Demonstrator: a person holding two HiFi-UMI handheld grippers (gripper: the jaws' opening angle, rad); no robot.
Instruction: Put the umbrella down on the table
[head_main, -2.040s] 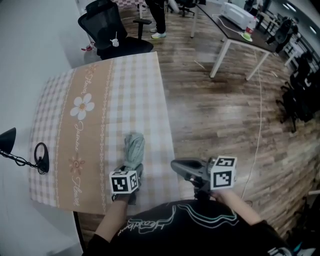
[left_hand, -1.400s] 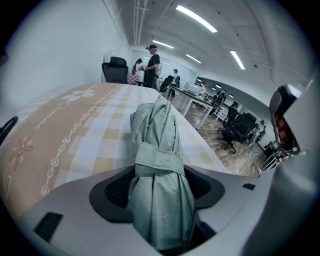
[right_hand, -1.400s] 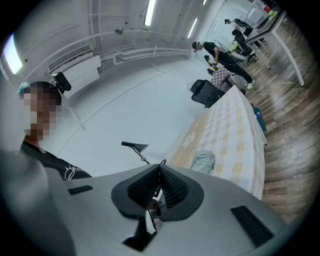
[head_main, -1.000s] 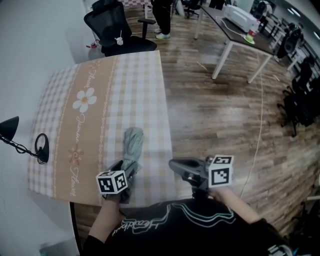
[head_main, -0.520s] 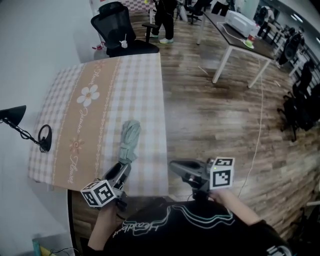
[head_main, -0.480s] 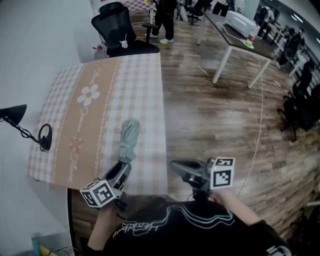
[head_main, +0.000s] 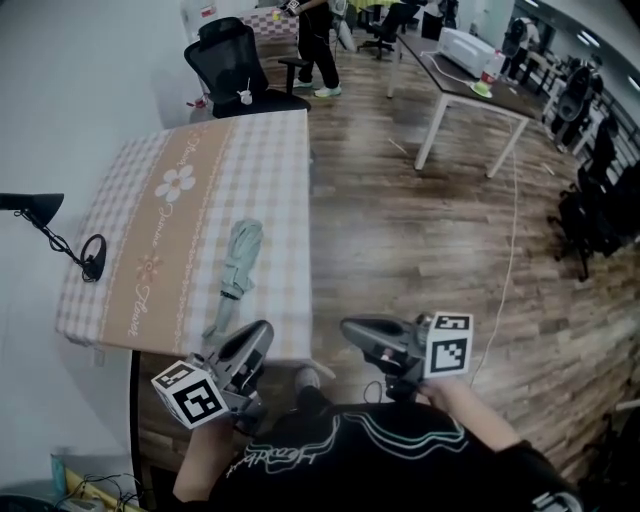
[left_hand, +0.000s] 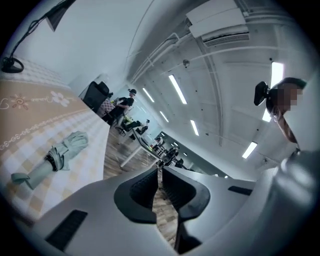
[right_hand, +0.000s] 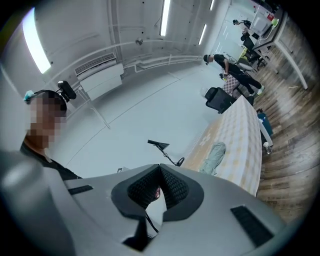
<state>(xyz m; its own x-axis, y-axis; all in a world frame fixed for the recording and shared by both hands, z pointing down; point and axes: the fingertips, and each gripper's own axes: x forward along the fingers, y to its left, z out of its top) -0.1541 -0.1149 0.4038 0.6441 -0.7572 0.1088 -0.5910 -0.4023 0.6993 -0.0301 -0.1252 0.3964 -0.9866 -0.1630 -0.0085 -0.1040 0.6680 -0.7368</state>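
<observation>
The folded pale green umbrella (head_main: 235, 265) lies alone on the checked tablecloth of the table (head_main: 170, 230), near its right edge, handle end towards me. My left gripper (head_main: 255, 345) is off the table's near edge and apart from the umbrella. Its jaws are closing to a thin slit with nothing between them. In the left gripper view the umbrella (left_hand: 62, 152) rests far to the left of the left gripper (left_hand: 159, 170). My right gripper (head_main: 360, 330) hovers over the floor, shut and empty. The right gripper view shows the umbrella (right_hand: 212, 157) beyond the right gripper (right_hand: 160, 167).
A black desk lamp (head_main: 40, 225) stands at the table's left edge. A black office chair (head_main: 235, 70) sits behind the table. Farther off are a white desk (head_main: 460, 75), a standing person (head_main: 318, 40) and dark chairs (head_main: 590, 190) on the wooden floor.
My left gripper has let go of the umbrella, drawn back off the table's near edge and risen, and its jaws have come together. The umbrella stays lying on the cloth.
</observation>
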